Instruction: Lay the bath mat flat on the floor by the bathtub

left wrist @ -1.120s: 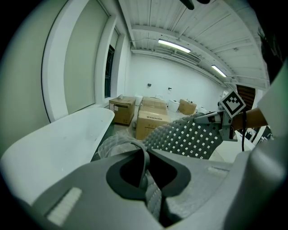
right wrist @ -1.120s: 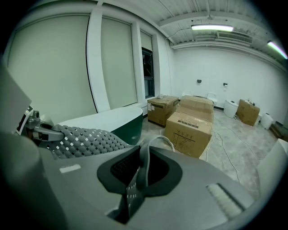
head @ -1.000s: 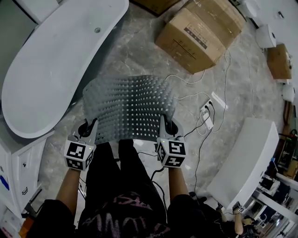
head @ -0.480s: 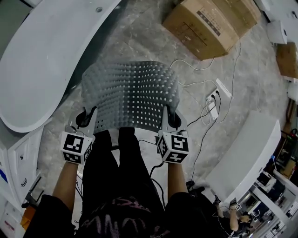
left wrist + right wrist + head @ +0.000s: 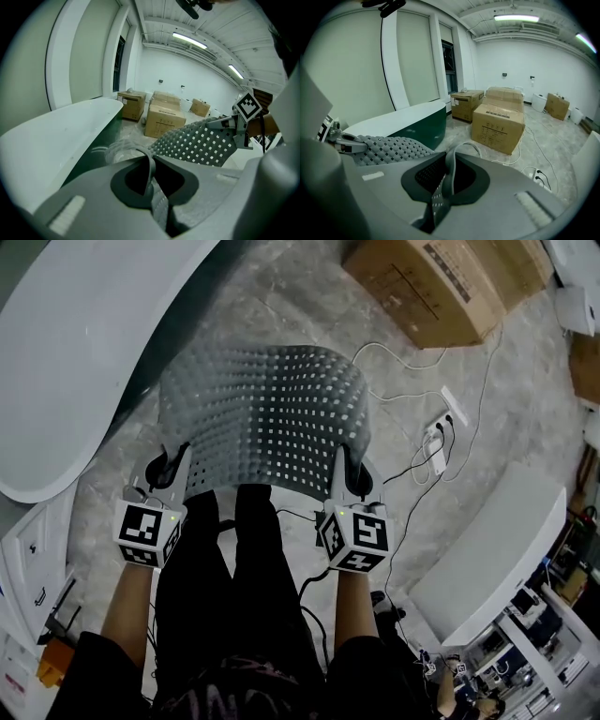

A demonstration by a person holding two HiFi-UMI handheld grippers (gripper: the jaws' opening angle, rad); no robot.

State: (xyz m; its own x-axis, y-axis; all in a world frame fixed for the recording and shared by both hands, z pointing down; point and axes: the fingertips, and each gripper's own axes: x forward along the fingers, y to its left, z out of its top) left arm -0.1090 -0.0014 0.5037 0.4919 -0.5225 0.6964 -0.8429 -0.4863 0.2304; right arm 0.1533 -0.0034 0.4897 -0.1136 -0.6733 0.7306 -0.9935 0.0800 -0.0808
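A grey perforated bath mat (image 5: 262, 418) hangs in the air between my two grippers, bulging upward and away from me over the marble floor (image 5: 309, 306). My left gripper (image 5: 173, 465) is shut on the mat's near left corner (image 5: 150, 161). My right gripper (image 5: 345, 472) is shut on its near right corner (image 5: 449, 166). The white bathtub (image 5: 75, 362) lies to the left of the mat, its dark green side (image 5: 424, 126) facing the mat. The far edge of the mat is hidden behind its bulge.
A large cardboard box (image 5: 450, 282) stands at the far right, with more boxes (image 5: 161, 119) behind it. A white power strip (image 5: 441, 432) with trailing cables lies on the floor right of the mat. A white cabinet (image 5: 487, 540) is at the right, drawers (image 5: 28, 587) at the left.
Both grippers have sunk with the mat still held between them, and the mat fills more of the head view. The bathtub and boxes have shifted toward the picture's top.
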